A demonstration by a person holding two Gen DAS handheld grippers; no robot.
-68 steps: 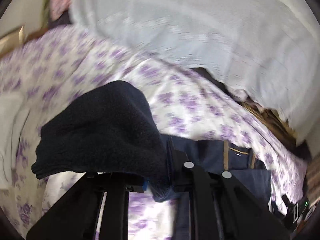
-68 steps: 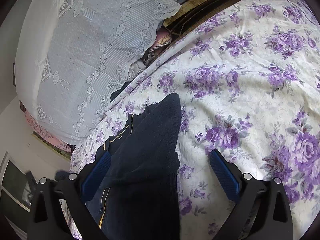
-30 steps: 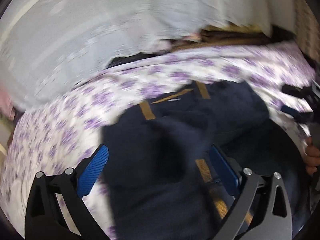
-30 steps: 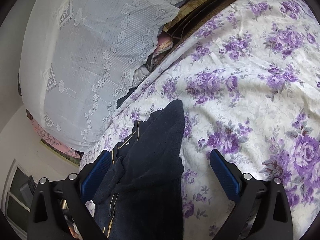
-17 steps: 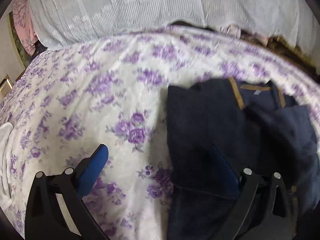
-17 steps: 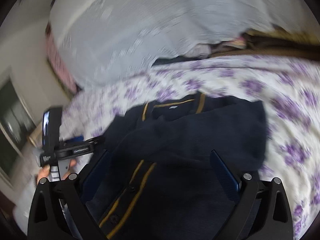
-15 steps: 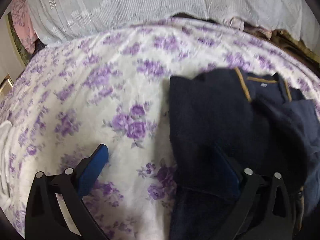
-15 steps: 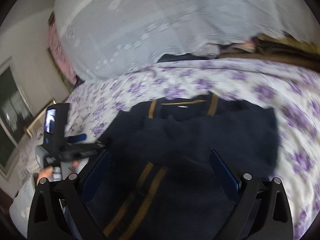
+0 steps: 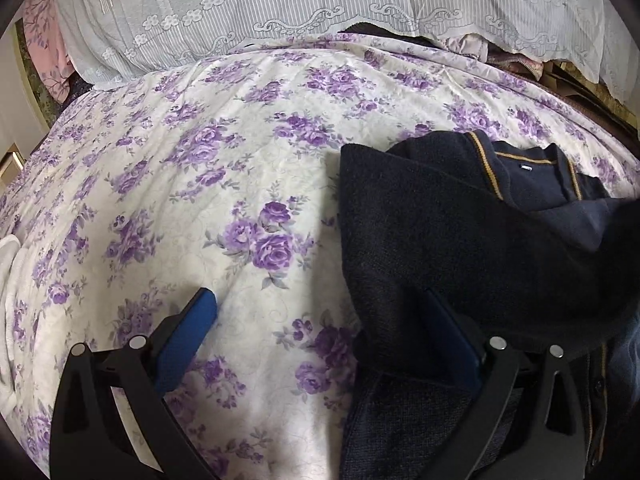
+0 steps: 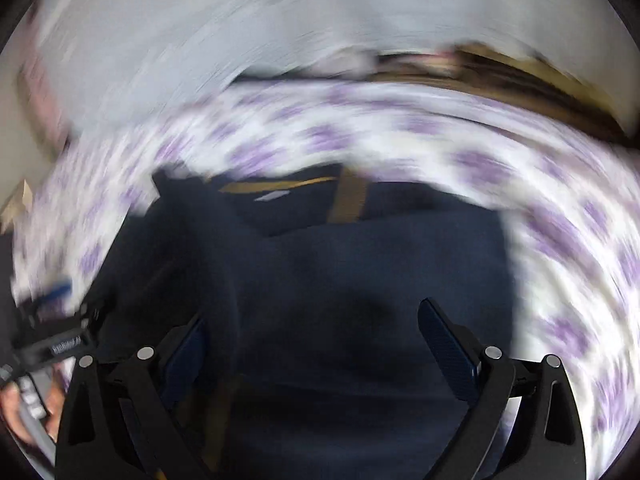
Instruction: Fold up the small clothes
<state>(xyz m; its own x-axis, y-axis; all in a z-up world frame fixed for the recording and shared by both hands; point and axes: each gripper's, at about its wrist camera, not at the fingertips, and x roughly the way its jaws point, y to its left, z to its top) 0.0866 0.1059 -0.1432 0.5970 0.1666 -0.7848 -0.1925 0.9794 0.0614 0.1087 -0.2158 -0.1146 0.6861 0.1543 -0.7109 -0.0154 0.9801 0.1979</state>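
Note:
A small dark navy cardigan [image 9: 460,240] with mustard trim lies on the floral bedspread [image 9: 240,184], its left sleeve folded across the body. My left gripper [image 9: 320,320] is open over the garment's left edge; its right finger is above the navy knit, its left finger above the sheet. In the blurred right wrist view the cardigan [image 10: 360,272] fills the middle, and my right gripper [image 10: 312,336] hangs open above it, holding nothing. The left gripper [image 10: 52,320] and a hand [image 10: 20,412] show at the lower left there.
A white lace curtain [image 9: 320,8] hangs behind the bed. Pink cloth [image 9: 44,40] sits at the far left and brown bedding [image 9: 580,88] at the far right. A white cloth [image 9: 8,272] lies at the left edge. Bare bedspread extends left of the cardigan.
The left gripper let go of the navy sleeve, which now lies folded on the cardigan, and opened. The right gripper swung from the bare sheet to over the cardigan and is still moving.

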